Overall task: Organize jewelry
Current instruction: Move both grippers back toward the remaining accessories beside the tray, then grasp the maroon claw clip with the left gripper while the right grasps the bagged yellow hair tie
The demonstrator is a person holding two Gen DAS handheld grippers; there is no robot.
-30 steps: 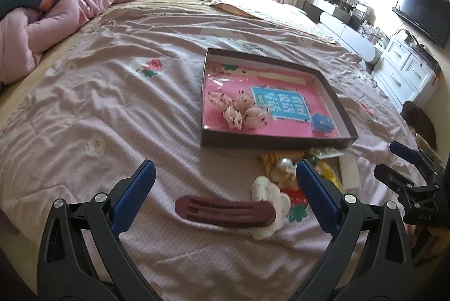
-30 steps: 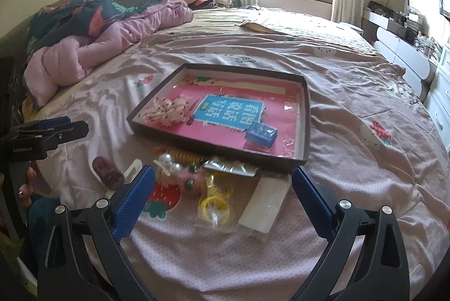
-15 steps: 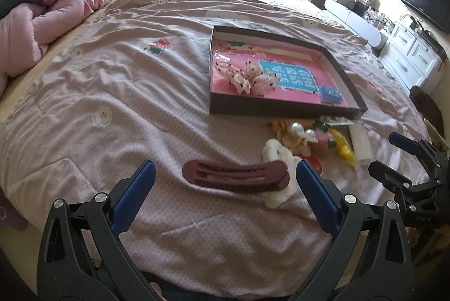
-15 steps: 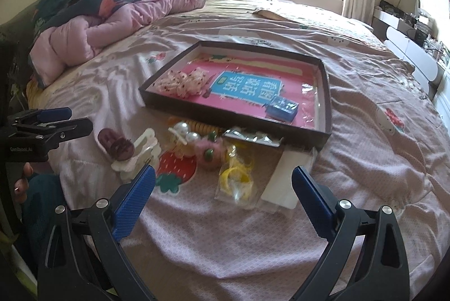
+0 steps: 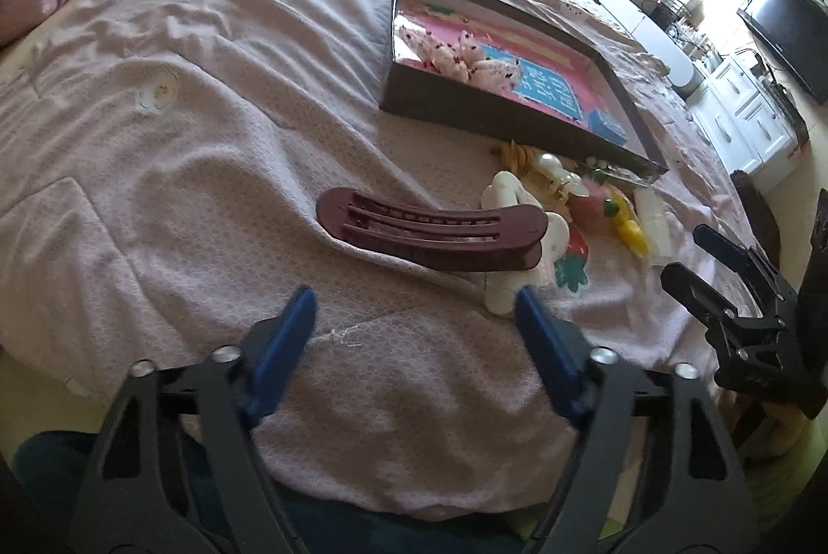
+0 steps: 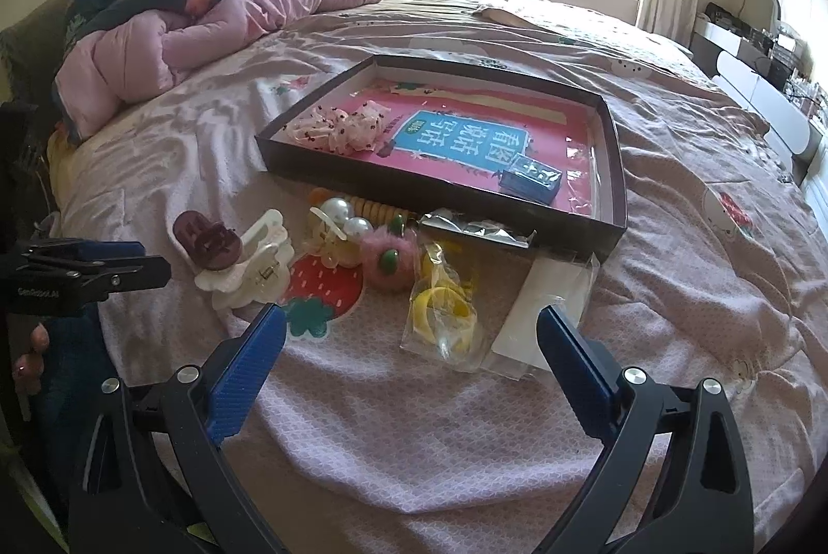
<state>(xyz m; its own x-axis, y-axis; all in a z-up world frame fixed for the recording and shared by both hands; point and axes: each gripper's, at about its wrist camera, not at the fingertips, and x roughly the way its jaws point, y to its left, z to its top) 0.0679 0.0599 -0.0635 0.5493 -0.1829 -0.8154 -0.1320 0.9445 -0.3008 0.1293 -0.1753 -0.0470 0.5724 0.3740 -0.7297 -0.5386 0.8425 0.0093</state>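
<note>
1. Your left gripper (image 5: 414,313) hangs over the bedspread (image 5: 207,171) with its jaws closing; nothing sits between them, and the maroon hair clip (image 5: 432,233) lies just beyond the tips.
2. Your right gripper (image 6: 409,334) is spread wide and pinches nothing; bare bedspread lies under it.
3. Just past the right gripper, a clear bag of yellow bands (image 6: 442,311) rests partly on a white card (image 6: 548,300).
4. Left of the bag lie a pink fuzzy hair tie (image 6: 388,256), a pearl clip (image 6: 336,220) and a white claw clip (image 6: 248,264); the maroon hair clip overlaps the claw clip's left side.
5. A silver foil packet (image 6: 476,230) lies against the near wall of the dark shallow box (image 6: 445,192).
6. Inside the box, dotted scrunchies (image 6: 341,130) sit at the left and a small blue box (image 6: 530,179) at the near right, on a pink sheet.
7. Far left, a pink quilt (image 6: 207,36) is bunched on the bed.
</note>
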